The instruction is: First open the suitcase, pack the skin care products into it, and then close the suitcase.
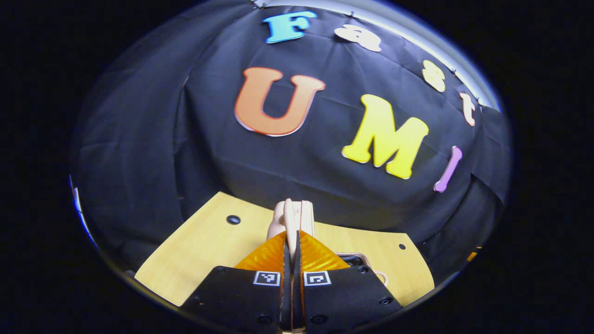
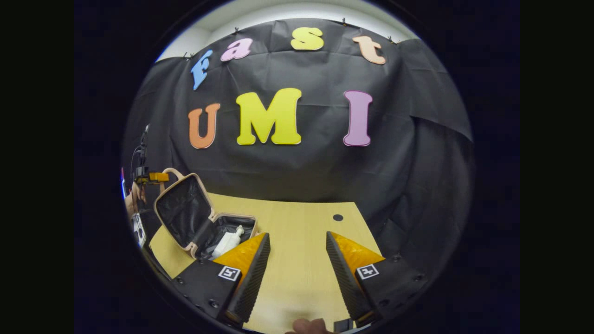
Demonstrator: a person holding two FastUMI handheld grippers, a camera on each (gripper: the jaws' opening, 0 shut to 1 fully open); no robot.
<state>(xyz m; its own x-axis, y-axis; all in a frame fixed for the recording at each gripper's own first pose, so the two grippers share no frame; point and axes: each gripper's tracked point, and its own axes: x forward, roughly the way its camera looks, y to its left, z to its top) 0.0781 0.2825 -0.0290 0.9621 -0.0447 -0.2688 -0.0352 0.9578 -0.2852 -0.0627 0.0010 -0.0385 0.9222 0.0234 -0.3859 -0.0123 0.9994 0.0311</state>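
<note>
A black cloth wall backs the booth, with a pale wooden table in front of it. At the table's left end sits the suitcase, lid raised — a white bottle lies in its dark-lined base. The left gripper is clenched on the lid's pale edge, it seems. The right gripper hangs released over bare wood.

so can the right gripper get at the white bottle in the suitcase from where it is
Probably yes. The right gripper is open, and bare table lies between it and the suitcase. The lid stands open, held up by the left gripper, so the white bottle lies exposed.
</note>
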